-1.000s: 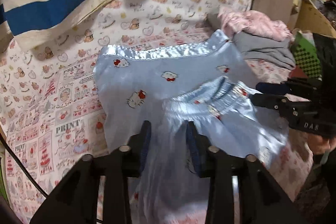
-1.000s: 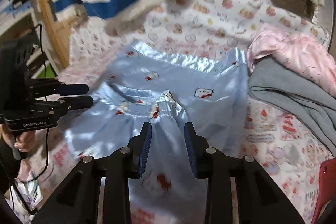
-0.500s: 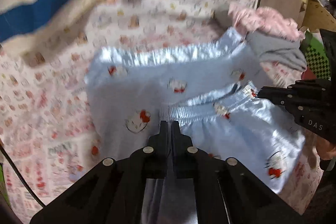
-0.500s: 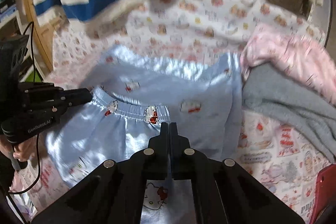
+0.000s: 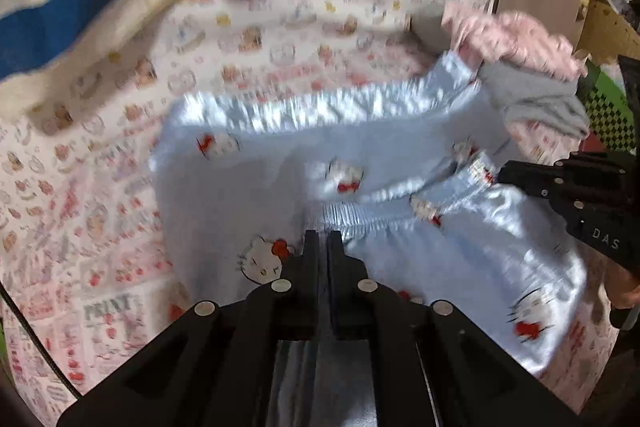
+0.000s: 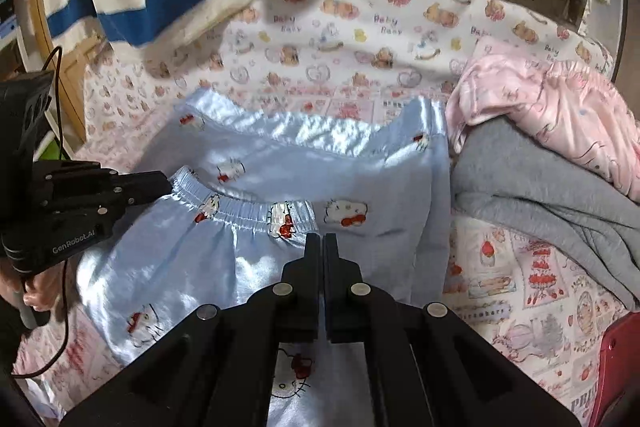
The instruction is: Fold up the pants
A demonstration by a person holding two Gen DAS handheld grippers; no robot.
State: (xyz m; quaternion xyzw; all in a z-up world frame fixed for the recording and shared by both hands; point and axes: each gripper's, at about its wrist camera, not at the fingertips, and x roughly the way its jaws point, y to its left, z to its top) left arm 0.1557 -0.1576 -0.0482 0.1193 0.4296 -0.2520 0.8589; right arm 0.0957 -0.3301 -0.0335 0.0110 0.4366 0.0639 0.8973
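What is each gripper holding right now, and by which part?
Both grip the shiny light-blue cat-print pants at their elastic waistband: left gripper at one end, right gripper at the other.

Right blocked – clothes heap [image 6: 552,163]

Your pants [image 6: 280,163] were shiny pale-blue satin printed with white cats wearing red bows. They lay doubled over on the bed, the gathered elastic waistband [image 6: 248,211] resting across the lower layer.
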